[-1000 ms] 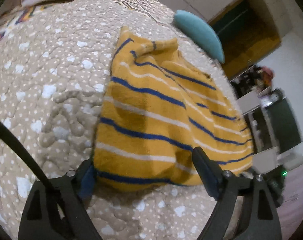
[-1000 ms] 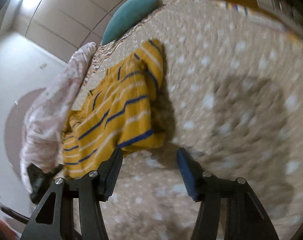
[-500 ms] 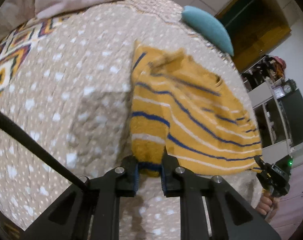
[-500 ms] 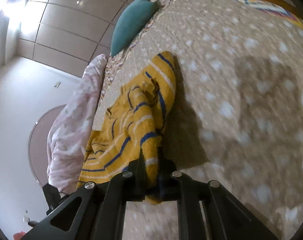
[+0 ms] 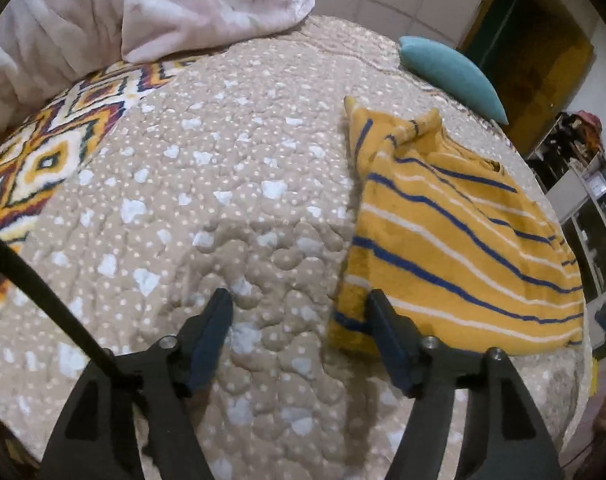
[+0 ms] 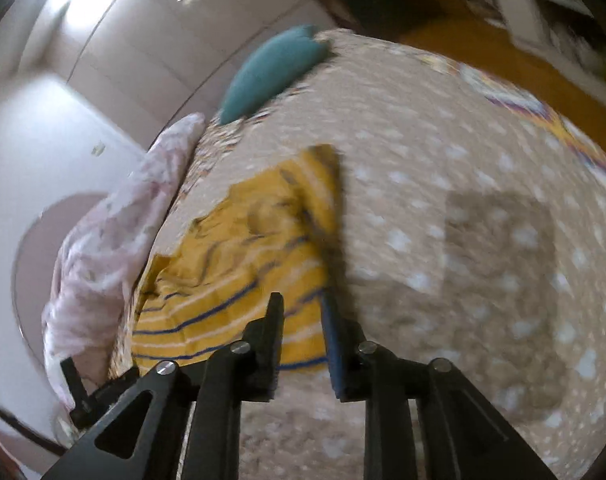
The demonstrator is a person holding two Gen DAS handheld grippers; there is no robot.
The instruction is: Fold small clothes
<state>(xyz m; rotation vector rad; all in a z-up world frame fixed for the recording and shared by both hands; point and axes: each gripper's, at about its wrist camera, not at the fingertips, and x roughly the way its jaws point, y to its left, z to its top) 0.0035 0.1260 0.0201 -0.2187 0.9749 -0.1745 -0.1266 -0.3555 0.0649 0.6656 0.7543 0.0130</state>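
My left gripper [image 5: 299, 316] is closest to me, and its jaws are opening wide over the bumpy tan quilt [image 5: 231, 208] with white spots. Nothing is between them but quilt. One dark finger [image 5: 387, 332] sits right at the near corner of the yellow sweater [image 5: 455, 248], and I cannot tell if it touches. My right gripper [image 6: 301, 320] has its jaws opening too, but the gap is narrow. The near edge of the yellow sweater [image 6: 247, 264] shows between them, yet the picture is blurry and I cannot see the pads pressing on it. The sweater has blue and white stripes. It lies on the quilt, bunched up at its far end. Past it a teal pillow [image 5: 451, 72] rests near the far edge of the bed. A pink blanket [image 5: 151, 8] is piled at the far side, beside a rug-like cloth with zigzags [image 5: 51, 148].
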